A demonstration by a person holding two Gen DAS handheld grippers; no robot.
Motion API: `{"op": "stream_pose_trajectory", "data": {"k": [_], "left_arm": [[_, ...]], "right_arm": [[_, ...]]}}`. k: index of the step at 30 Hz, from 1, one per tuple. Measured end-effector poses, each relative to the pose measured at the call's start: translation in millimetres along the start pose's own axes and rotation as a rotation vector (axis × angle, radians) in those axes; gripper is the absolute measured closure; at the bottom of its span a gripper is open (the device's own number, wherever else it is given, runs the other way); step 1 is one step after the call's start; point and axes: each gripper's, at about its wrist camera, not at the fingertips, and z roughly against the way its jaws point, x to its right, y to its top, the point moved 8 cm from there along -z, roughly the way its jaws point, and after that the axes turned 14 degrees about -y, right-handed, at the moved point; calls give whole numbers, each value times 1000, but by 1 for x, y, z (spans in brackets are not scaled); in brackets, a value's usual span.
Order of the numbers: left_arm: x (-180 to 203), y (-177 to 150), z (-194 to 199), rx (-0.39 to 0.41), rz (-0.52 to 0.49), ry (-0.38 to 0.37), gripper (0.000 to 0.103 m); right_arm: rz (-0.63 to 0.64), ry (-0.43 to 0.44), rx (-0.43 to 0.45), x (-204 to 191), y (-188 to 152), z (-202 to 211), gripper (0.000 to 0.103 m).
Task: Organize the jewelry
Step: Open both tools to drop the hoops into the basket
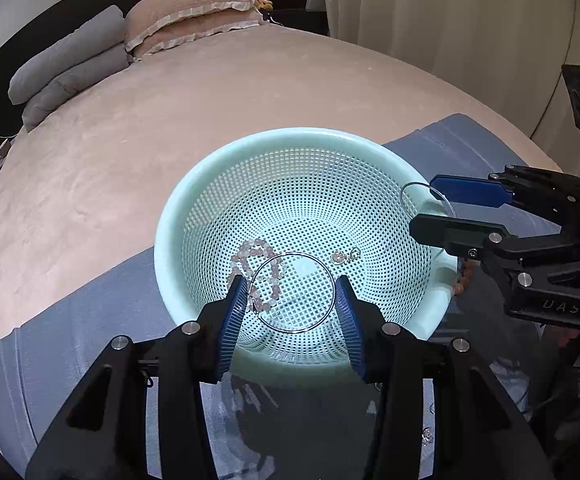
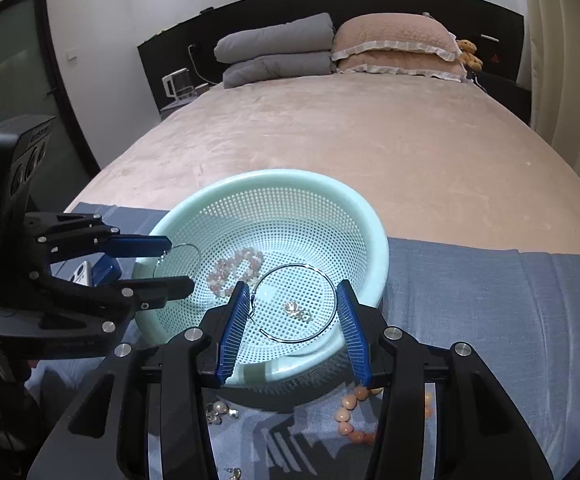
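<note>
Holding thin hoops over the basket, the left gripper and right gripper pinch one each between half-open fingers. Either hoop could slip outside onto the bed.

The left gripper pitches steeply down, jaws part-spread, each blue pad touching a thin wire hoop. The right gripper, at its 3 o'clock, likewise clamps another hoop.
</note>
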Motion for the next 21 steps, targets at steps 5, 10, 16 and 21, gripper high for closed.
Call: {"op": "stream_pose_trajectory", "data": {"k": [5,10,16,21], "left_arm": [[-4,-3,-2,-11,4,5,57],[-8,-2,-1,-2,17,23,54],[-11,-2,3,11,32,46,35],[-17,-3,9,22,55,68,21]], "right_arm": [[-5,6,-4,-2,-1,-4,60],[-2,6,5,-3,1,-3,59],[-22,12,19,1,0,1,46],[-55,6,33,9,1,4,34]]}}
